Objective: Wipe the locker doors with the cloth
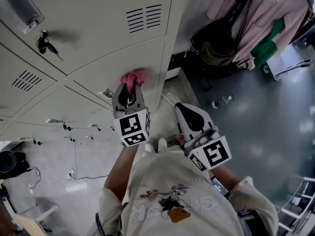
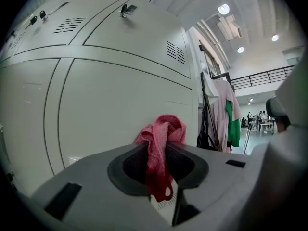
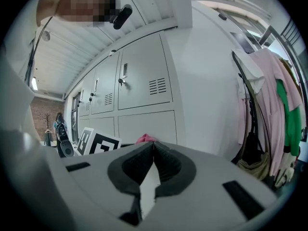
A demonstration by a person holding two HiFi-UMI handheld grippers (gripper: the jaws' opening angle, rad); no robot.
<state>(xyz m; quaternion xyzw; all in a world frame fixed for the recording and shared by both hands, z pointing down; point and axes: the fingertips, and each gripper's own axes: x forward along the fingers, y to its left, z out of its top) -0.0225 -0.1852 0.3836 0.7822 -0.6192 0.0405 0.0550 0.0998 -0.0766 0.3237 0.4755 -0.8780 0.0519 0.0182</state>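
Beige locker doors point(image 1: 98, 77): the bank sits on my left. The target looks like the middle-tier door at its right end, under the vented door with keys point(image 1: 45, 44) in the lock.
Pink cloth point(image 1: 134, 77): bunched into a small wad that pokes past the jaw tips, near that door's right edge. It is on the panel or just off it; I can't confirm contact.
Left gripper point(image 1: 129, 88): jaws clenched on the cloth, with a tail of it hanging back between the pads.
Step, my read: a wiping pass on this door.
How I'd run it: push in until only fabric bears on the metal, never the jaw tips. The wad is small, so I'd use overlapping straight strokes. I'd lift off before the vents, label holders and keys.
Right gripper point(image 1: 184, 109): jaws pressed together with nothing between them. It sits right of the left one, off the doors. I'd park it out of the sweep.
Hanging clothes point(image 1: 256, 18): on the far right, well apart from the doors. I'd stop strokes at the bank's edge.
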